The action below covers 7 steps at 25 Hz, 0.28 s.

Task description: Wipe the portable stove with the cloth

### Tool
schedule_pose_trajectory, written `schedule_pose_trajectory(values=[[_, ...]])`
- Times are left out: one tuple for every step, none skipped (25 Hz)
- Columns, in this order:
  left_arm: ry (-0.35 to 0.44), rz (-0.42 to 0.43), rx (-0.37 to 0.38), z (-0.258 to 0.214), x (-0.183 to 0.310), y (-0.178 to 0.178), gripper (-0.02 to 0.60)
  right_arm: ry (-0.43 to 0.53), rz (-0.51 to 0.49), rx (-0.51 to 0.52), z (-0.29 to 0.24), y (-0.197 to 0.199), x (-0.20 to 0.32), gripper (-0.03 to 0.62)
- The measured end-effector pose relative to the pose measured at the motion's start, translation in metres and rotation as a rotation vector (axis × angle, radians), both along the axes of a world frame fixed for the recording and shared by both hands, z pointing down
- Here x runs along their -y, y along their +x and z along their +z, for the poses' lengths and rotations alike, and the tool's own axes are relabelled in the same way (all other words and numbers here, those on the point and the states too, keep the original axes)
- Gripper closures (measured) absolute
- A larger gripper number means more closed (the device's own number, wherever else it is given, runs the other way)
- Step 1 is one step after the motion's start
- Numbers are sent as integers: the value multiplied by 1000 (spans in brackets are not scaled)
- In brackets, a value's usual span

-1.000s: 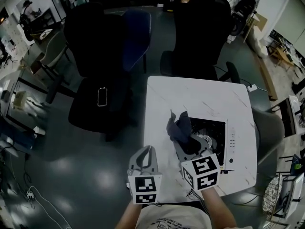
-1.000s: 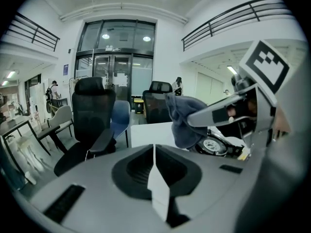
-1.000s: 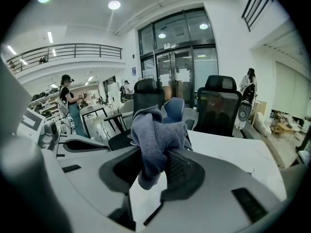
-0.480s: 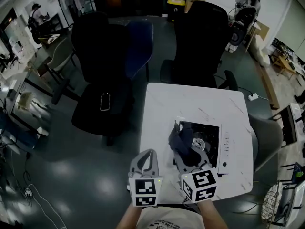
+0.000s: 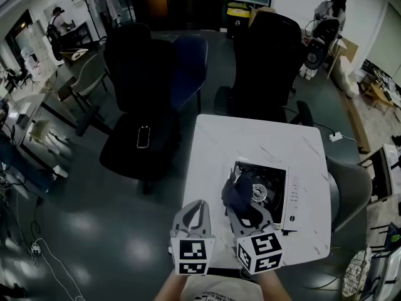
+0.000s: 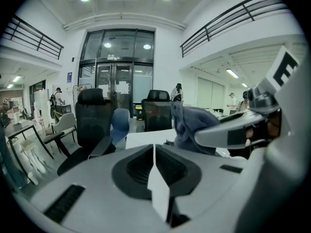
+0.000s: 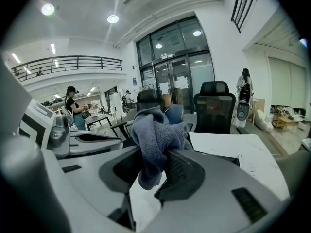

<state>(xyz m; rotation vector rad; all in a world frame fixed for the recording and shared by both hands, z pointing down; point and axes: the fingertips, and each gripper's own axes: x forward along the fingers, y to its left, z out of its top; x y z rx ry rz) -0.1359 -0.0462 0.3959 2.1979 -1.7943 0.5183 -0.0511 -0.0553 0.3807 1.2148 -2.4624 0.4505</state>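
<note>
A white portable stove with a black top and round burner lies on the white table. My right gripper is shut on a blue-grey cloth, bunched and held above the stove's near left corner. In the right gripper view the cloth hangs from between the jaws. My left gripper hovers left of the table's edge, jaws shut with nothing between them. In the left gripper view, the cloth and the right gripper show at the right.
Two black office chairs stand behind and left of the table, with a blue chair between them. A phone lies on the left chair's seat. A power strip lies on the floor at right. People stand far off.
The view has shifted, so table and stove sit a little lower and nearer. My right gripper with the cloth has drawn back toward the stove's near left corner. The left gripper stayed shut.
</note>
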Motion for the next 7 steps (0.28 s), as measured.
schedule_pose_trajectory(values=[[0,-1,1,0,-2,1,560,-1,-2,1,0,1,-3,465],[1,-2,0,-1,-4,2,560,-3,-5,2,1,1,-6,465],[1,-2,-1,-1,-6,3,559,-5,-9,2,1,1,-8,465],[2,-3,-2,-1,-8,4,559,-7,-12,2,2,1,-11,465],[3,-3,-4,-1,-9,5,559,-8,-16,2,2,1,-14,465],[5,-4,-5,-2,-11,6,560,-10,-19,2,3,1,-17,465],[6,-4,-6,-2,-13,6,559,-12,-22,2,3,1,-20,465]])
